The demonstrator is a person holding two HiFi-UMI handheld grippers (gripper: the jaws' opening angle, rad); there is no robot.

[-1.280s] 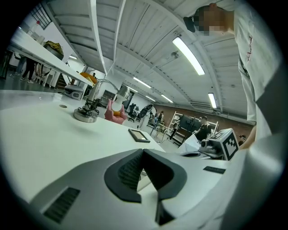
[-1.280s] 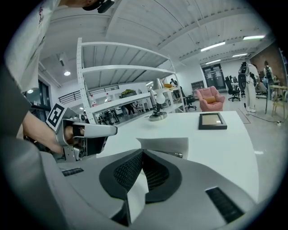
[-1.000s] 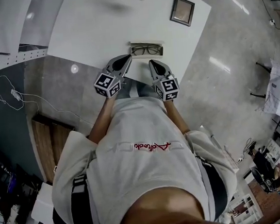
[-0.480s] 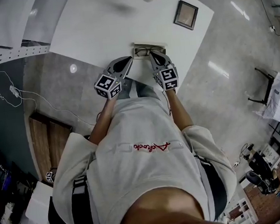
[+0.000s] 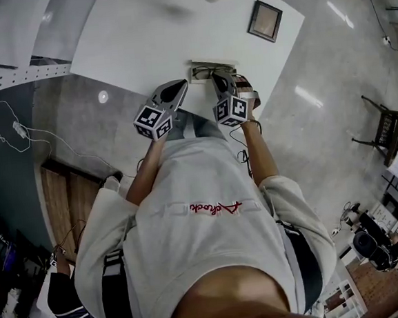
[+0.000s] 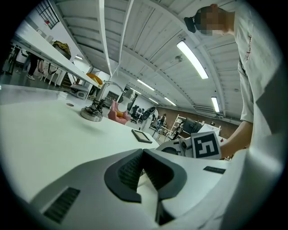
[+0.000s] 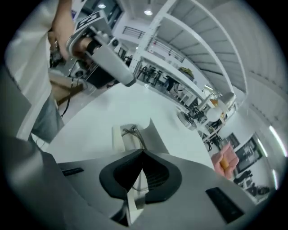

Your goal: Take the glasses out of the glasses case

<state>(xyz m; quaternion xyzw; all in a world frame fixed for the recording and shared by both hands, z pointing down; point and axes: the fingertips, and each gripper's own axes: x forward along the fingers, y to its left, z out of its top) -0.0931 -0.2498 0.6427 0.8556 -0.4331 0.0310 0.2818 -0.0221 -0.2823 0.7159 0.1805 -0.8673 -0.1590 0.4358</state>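
1. The glasses case [image 5: 213, 70] lay open on the white worktop [image 5: 140, 35], close to its near edge. The dark-rimmed glasses [image 5: 204, 72] lay inside it.
2. The right tool [image 5: 217, 77] pointed down at the case with its tips over the right part of the open tray. Its marker cube [image 5: 231, 109] sat on the person's side.
3. In the right gripper view that tool's jaws were together, tip to tip, with nothing clamped between the pads.
4. A thin metal part of the glasses ran up to the closed tips. I could not tell whether the tips touched it.
5. In the same view the case's lid [image 7: 155, 132] stood raised on the far side of the tray.
6. The left tool [image 5: 181, 84] sat near the left end of the case, low over the worktop's near edge.
7. In the left gripper view its jaws were also closed tip to tip and empty, with bare worktop ahead of them.
8. A small dark picture frame [image 5: 264, 20] lay flat near the worktop's far right corner, well apart from the case.
9. A round metal stand base [image 6: 92, 114] stood at the far edge.
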